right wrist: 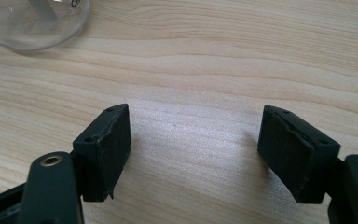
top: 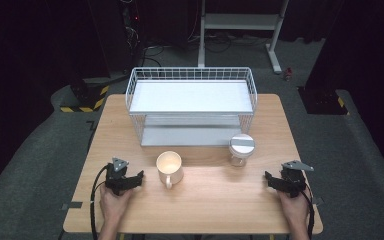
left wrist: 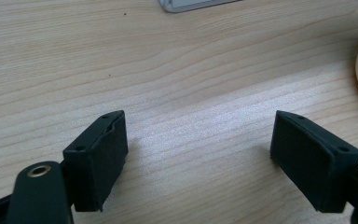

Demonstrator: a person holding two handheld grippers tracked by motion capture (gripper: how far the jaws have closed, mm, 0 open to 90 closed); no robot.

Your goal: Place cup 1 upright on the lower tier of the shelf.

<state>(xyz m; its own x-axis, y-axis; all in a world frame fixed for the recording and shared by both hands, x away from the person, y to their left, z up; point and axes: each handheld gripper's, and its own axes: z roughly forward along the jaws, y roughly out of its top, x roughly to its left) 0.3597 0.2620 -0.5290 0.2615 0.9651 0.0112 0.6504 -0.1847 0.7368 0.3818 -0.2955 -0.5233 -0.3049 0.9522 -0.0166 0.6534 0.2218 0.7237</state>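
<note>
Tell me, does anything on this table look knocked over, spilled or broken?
Nothing stands out. The cream mug and the lidded glass jar both stand upright on the wooden table, apart from each other, in front of the white wire rack. No spill shows. Each hand-held gripper, left and right, rests open, holding nothing.
</note>
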